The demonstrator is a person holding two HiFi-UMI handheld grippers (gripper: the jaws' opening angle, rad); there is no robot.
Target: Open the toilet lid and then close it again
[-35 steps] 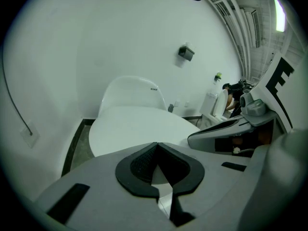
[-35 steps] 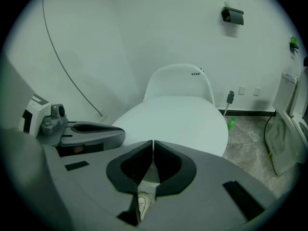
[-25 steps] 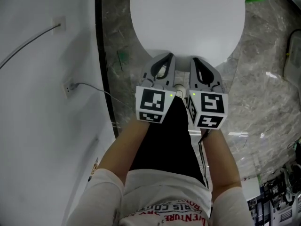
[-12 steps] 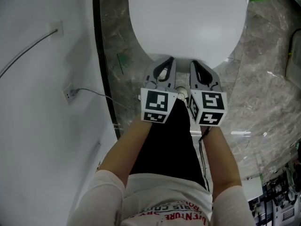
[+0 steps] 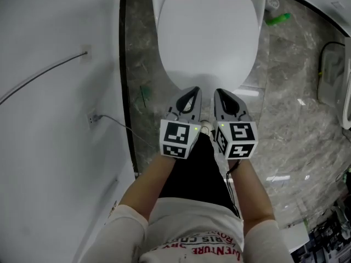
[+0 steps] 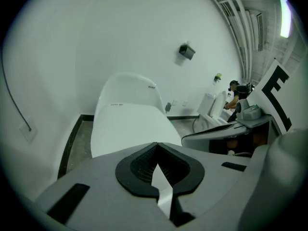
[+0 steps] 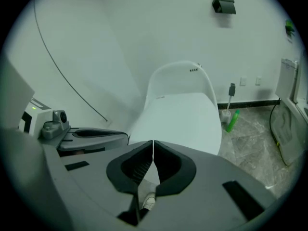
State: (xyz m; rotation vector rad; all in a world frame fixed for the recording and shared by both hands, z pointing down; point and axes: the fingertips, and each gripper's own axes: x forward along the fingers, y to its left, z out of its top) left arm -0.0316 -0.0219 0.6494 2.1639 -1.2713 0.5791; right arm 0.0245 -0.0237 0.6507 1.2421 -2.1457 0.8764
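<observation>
Left gripper (image 5: 188, 93) and right gripper (image 5: 224, 95) side by side, tilted down (jaws pressed together, empty), at closed toilet lid's (image 5: 208, 43) 6 o'clock edge.

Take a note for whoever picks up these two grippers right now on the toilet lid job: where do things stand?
Left hand-held gripper: shut, nothing between its jaws.
Right hand-held gripper: shut, nothing between its jaws.
Both sit side by side at the front edge of the toilet lid; contact cannot be told.
The lid is down.
Done: unclear whether it has been opened yet.
Left: if not, lift it from the front edge, then lower it again.
</observation>
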